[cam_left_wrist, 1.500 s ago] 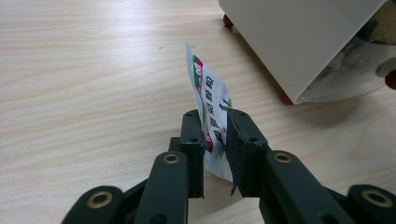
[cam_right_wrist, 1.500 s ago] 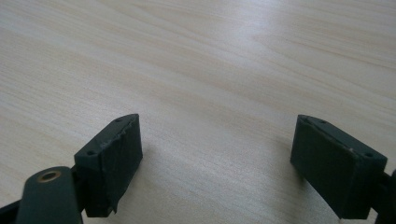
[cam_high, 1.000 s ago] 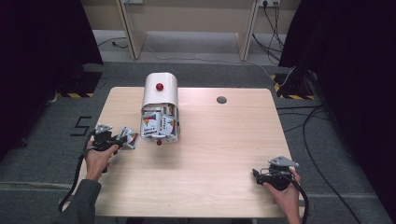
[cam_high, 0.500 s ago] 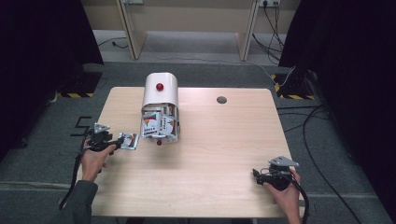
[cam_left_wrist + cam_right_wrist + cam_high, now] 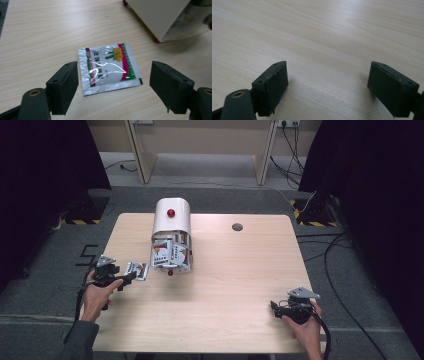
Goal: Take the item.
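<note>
A small silver packet (image 5: 108, 68) with green and pink side bands and a yellow flower lies flat on the wooden table (image 5: 235, 270). It sits between the spread jaws of my left gripper (image 5: 115, 72), and neither pad touches it. Those jaws have just been opening. In the high view the packet (image 5: 136, 270) lies just ahead of the left gripper (image 5: 129, 278), left of the white dispenser box (image 5: 172, 217). My right gripper (image 5: 274, 307) rests open near the front right edge, with bare wood between its jaws (image 5: 328, 72).
The white box with a red knob has an open front holding several more packets (image 5: 170, 254), and its corner (image 5: 160, 17) stands close to the left gripper. A dark round grommet (image 5: 237, 226) sits at the back of the table.
The left gripper's jaws have spread and let go of the packet, which now lies on the table. The left hand has eased slightly to the left. The right hand has not moved.
</note>
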{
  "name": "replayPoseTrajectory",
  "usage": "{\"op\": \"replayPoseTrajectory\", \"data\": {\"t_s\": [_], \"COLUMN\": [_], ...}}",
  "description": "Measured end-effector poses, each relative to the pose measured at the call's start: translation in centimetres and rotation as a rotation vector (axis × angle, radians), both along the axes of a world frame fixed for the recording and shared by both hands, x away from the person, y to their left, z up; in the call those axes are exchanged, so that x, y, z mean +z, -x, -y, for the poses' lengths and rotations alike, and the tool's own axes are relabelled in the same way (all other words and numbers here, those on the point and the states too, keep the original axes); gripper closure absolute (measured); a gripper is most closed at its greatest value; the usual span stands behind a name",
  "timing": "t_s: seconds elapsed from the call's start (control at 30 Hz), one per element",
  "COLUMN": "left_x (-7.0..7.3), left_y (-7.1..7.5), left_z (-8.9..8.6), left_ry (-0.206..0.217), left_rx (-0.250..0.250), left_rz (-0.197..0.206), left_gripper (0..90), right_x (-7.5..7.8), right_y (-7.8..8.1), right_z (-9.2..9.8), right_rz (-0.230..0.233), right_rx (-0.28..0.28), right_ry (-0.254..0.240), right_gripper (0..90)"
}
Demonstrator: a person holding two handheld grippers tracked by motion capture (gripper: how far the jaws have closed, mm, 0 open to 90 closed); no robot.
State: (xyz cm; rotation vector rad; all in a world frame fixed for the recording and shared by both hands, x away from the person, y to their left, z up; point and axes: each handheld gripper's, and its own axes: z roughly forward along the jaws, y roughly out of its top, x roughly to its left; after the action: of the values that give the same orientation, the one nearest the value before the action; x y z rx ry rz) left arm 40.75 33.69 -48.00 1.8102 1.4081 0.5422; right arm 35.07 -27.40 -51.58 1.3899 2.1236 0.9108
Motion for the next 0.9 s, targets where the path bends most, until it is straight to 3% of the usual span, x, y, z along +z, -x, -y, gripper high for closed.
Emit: {"op": "replayPoseTrajectory", "data": {"t_s": [0.1,0.3,0.9], "left_x": [0.3,0.5,0.3], "left_y": [0.6,1.9,4.7], "left_z": [0.1,0.6,1.6], "left_ry": [0.009,0.018,0.022], "left_rx": [-0.014,-0.053,-0.092], "left_rz": [0.008,0.021,0.046], "left_gripper": [16.9,16.6,16.8], "right_x": [0.0,0.0,0.0], "right_y": [0.0,0.0,0.0], "right_z": [0.0,0.0,0.0], "right_rz": [0.000,0.000,0.002], "right_rx": [0.000,0.000,0.001], "right_ry": [0.000,0.000,0.002], "right_gripper": [17.1,17.1,17.1]}}
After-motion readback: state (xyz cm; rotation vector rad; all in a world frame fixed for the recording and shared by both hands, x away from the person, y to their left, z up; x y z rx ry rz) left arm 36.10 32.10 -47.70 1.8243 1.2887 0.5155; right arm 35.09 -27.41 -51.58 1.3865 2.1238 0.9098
